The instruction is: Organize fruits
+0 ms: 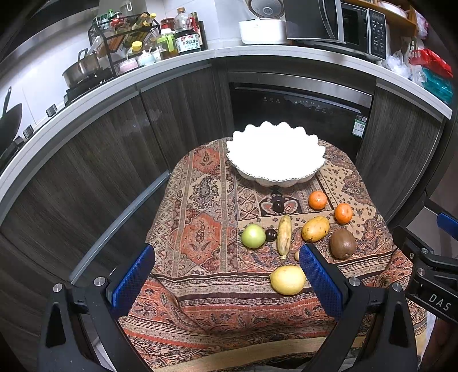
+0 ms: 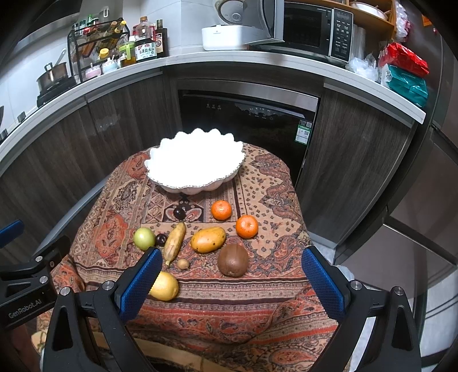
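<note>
A white scalloped bowl (image 1: 275, 156) (image 2: 197, 160) stands empty at the far end of a small table with a patterned cloth (image 1: 200, 229). In front of it lie two oranges (image 1: 317, 200) (image 1: 343, 213), a mango (image 1: 315, 229), a kiwi (image 1: 342, 243), a banana (image 1: 284, 237), a green apple (image 1: 253, 236), two dark plums (image 1: 278, 206) (image 1: 270, 234), a lemon (image 1: 288, 280) and a small brown fruit (image 2: 182, 263). My left gripper (image 1: 226, 274) is open and empty, above the table's near left. My right gripper (image 2: 229, 274) is open and empty, near the kiwi (image 2: 232, 259).
Dark wood cabinets and a dishwasher (image 1: 300, 114) stand behind the table. The counter above holds a microwave (image 1: 343, 25), rice cooker (image 1: 262, 28), bottle rack (image 1: 126, 40) and a pot on the stove (image 1: 80, 68). Bags (image 2: 406, 71) lie at the right.
</note>
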`<state>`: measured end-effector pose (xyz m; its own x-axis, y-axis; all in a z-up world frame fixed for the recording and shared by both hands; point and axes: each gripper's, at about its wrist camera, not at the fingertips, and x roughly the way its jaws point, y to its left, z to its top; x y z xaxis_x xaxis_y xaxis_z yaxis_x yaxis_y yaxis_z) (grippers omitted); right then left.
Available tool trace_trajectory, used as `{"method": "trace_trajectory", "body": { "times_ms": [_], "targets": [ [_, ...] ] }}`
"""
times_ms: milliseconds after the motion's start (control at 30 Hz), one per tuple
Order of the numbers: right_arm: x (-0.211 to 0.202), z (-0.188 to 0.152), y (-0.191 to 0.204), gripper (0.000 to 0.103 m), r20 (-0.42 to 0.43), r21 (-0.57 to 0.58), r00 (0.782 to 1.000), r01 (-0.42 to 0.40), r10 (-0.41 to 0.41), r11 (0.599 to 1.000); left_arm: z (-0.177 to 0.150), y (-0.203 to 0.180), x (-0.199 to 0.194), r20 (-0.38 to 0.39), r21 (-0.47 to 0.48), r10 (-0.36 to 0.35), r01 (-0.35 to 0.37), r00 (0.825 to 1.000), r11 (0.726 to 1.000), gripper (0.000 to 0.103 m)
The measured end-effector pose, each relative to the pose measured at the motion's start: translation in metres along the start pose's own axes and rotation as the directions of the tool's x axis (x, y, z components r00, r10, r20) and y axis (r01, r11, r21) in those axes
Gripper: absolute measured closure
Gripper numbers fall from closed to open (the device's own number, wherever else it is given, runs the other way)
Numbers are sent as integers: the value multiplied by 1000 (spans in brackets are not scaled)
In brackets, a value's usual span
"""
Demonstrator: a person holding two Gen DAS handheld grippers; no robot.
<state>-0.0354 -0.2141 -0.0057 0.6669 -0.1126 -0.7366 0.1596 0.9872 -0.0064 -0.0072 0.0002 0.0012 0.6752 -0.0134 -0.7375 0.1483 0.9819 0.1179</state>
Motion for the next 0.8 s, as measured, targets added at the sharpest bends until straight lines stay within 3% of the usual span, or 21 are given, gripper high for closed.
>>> {"method": "trace_trajectory", "body": {
  "times_ms": [800],
  "targets": [
    [25, -8, -1, 4, -46, 17, 999, -1, 1, 1000, -4, -10, 25, -63, 29, -18, 20, 998, 999, 0]
  ]
}}
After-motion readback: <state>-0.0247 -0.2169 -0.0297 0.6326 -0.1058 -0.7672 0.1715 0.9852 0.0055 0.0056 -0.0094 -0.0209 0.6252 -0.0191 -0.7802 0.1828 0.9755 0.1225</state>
